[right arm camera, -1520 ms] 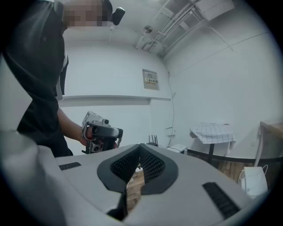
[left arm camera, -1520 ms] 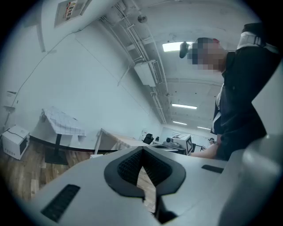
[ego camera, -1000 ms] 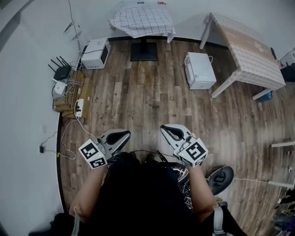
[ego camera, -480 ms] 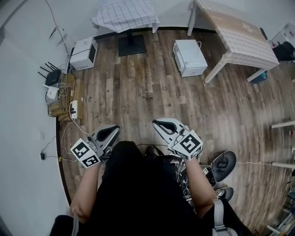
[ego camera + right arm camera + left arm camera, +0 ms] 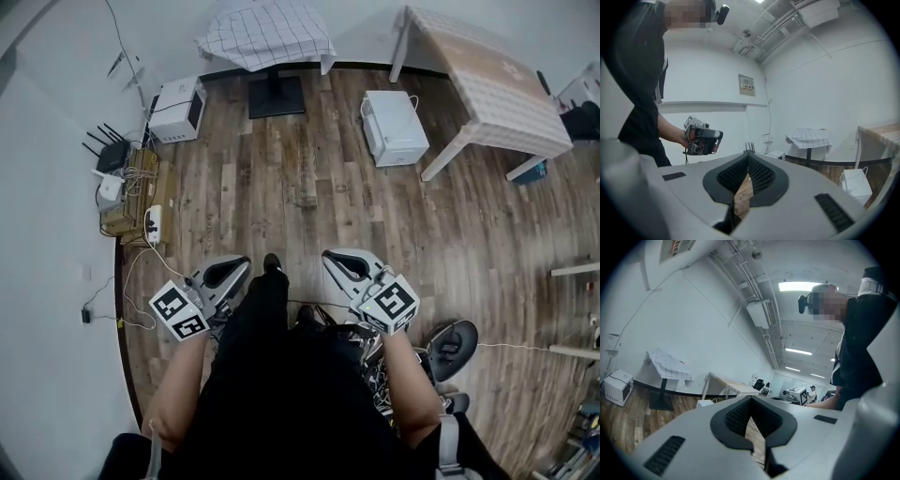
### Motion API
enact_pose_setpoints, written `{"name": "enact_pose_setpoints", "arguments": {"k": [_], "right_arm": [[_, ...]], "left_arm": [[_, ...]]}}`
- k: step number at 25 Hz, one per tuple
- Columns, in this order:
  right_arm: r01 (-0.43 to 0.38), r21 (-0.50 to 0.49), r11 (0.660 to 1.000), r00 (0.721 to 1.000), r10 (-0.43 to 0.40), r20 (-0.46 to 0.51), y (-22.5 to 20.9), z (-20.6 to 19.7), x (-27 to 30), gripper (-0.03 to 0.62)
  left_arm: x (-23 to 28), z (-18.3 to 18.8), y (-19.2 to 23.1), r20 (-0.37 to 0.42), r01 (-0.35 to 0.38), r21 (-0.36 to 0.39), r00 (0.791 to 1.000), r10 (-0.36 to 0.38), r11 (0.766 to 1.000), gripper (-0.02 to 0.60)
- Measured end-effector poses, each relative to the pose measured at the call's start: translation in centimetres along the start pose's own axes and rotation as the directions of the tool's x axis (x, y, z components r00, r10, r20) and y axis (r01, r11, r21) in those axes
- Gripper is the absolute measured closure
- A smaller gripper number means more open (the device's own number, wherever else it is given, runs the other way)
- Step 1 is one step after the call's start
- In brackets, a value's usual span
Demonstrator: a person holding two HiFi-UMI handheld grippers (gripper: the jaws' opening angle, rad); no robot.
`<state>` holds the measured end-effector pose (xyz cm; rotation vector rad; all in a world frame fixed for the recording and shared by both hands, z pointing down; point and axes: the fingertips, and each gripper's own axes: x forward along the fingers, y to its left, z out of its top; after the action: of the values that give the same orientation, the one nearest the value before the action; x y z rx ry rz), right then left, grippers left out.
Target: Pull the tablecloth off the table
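Observation:
A white, black-checked tablecloth (image 5: 267, 33) covers a small pedestal table against the far wall. It also shows in the left gripper view (image 5: 668, 364) and in the right gripper view (image 5: 809, 137), far off in both. My left gripper (image 5: 241, 266) and right gripper (image 5: 331, 257) are held close in front of my body, well short of the table. Both are shut and hold nothing. The left gripper's jaws (image 5: 750, 400) and the right gripper's jaws (image 5: 748, 157) meet at their tips. In the right gripper view, a hand holds the left gripper (image 5: 701, 139).
Wooden floor lies between me and the table. A white microwave (image 5: 175, 108) sits at the left and a white box (image 5: 394, 127) at the right. A larger covered table (image 5: 487, 80) stands at the far right. A router (image 5: 108, 155), power strip and cables line the left wall.
The head view has shifted a little, and a foot now shows between the two grippers. Both grippers stay shut and in front of the body.

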<state>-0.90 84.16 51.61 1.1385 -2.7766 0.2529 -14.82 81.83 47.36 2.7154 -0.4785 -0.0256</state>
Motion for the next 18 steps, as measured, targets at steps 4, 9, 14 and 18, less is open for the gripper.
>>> {"name": "enact_pose_setpoints", "arguments": {"k": [4, 9, 14, 18], "right_arm": [[0.002, 0.0, 1.0, 1.0, -0.002, -0.022, -1.9, 0.2, 1.1, 0.574], [-0.01, 0.023, 1.0, 0.998, 0.011, -0.059, -4.8, 0.2, 5.0, 0.574], [-0.061, 0.017, 0.998, 0.992, 0.063, -0.112, -9.0, 1.0, 11.3, 0.574], [-0.065, 0.009, 0.998, 0.988, 0.066, -0.142, -13.4, 2.6, 17.0, 0.574]], "left_arm": [[0.9, 0.6, 2.0, 0.005, -0.002, -0.009, 1.0, 0.002, 1.0, 0.571], [1.4, 1.6, 7.1, 0.025, -0.032, -0.046, 0.999, 0.033, 0.998, 0.571], [2.8, 2.9, 14.5, 0.042, -0.061, -0.102, 0.997, 0.065, 0.993, 0.571], [4.2, 4.2, 21.3, 0.041, -0.067, -0.151, 0.996, 0.074, 0.986, 0.571]]}}
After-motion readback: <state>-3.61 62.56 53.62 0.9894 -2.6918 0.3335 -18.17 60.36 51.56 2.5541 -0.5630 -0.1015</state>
